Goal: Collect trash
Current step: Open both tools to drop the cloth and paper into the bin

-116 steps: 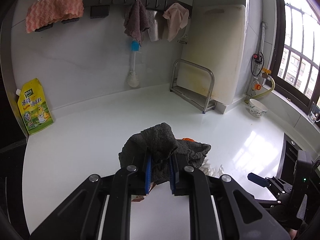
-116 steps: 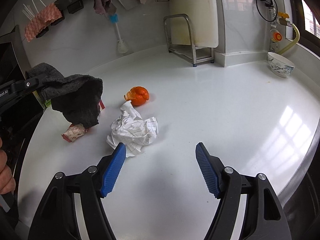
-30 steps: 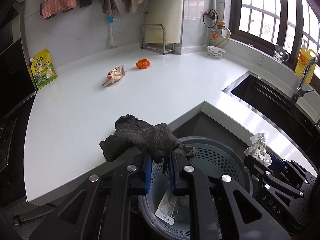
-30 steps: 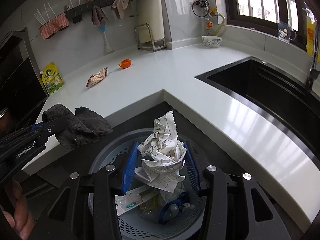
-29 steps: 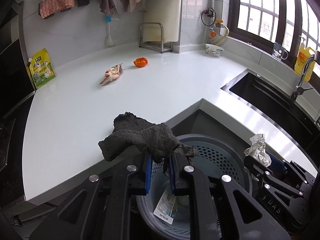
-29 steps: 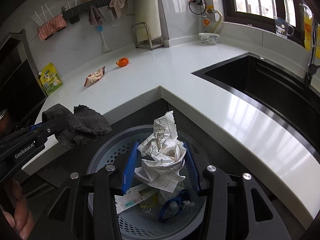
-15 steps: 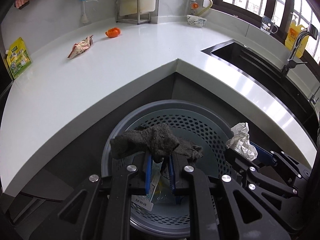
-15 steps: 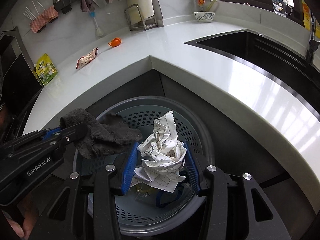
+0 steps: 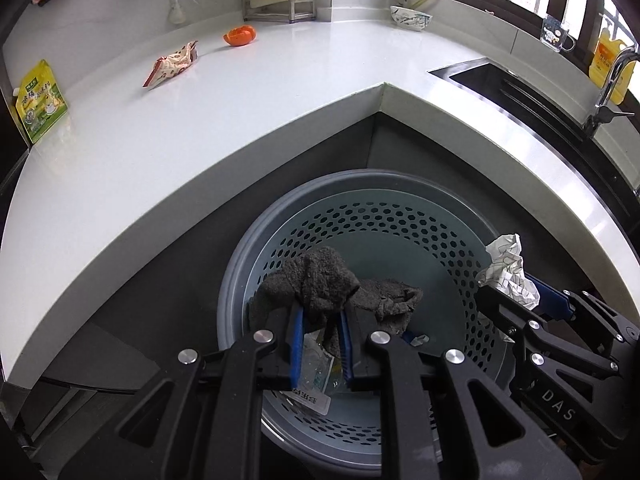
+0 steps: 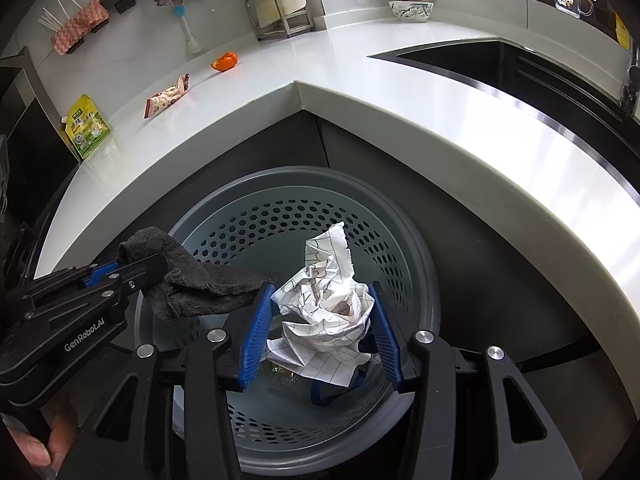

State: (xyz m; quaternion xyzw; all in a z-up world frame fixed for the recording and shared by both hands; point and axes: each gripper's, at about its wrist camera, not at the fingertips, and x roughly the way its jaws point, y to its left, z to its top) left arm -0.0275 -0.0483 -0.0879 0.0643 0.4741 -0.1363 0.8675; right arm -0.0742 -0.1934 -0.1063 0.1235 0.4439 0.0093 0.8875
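Both loads hung right over the bin (image 9: 400, 216): the left gripper (image 9: 320, 336), jaws opening, pinched the gray rag (image 9: 320, 280), and the right gripper (image 10: 320, 332), at its three o'clock, squeezed the paper ball (image 10: 324, 312).

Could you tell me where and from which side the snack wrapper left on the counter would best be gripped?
The snack wrapper lies flat and elongated on the white counter, one end pinched to a point, the other flared. I would probably come from above and close across its puffed middle, jaws set across its narrow width; the flat ends offer little to pinch.
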